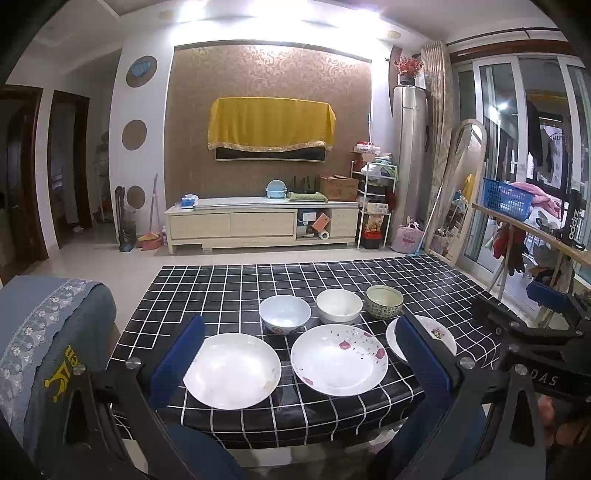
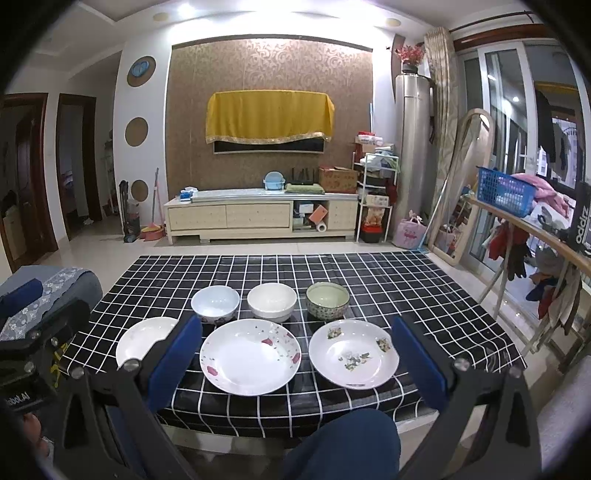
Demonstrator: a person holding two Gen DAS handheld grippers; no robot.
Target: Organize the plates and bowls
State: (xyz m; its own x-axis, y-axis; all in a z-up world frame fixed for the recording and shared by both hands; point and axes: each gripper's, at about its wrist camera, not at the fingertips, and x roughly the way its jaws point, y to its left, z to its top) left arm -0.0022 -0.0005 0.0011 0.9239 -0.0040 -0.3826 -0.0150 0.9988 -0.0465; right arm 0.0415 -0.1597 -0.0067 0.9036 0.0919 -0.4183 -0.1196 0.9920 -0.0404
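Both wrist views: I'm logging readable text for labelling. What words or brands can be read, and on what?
"zippo", reading sideways: black box at the right edge.
"DAS": right gripper's body, partly cut off.
"oboLAI", partly cut off: left gripper's body.
Yellow marks on the blue chair cover: unreadable.
Cardboard box print: too small.

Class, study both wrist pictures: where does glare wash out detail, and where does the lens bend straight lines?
Left wrist view: the ceiling light blows out to white, and the plain plate carries a soft sheen. Right wrist view: the same ceiling glare; the sliding door frame bows, the tablecloth grid curves, and dark corners ring the picture.
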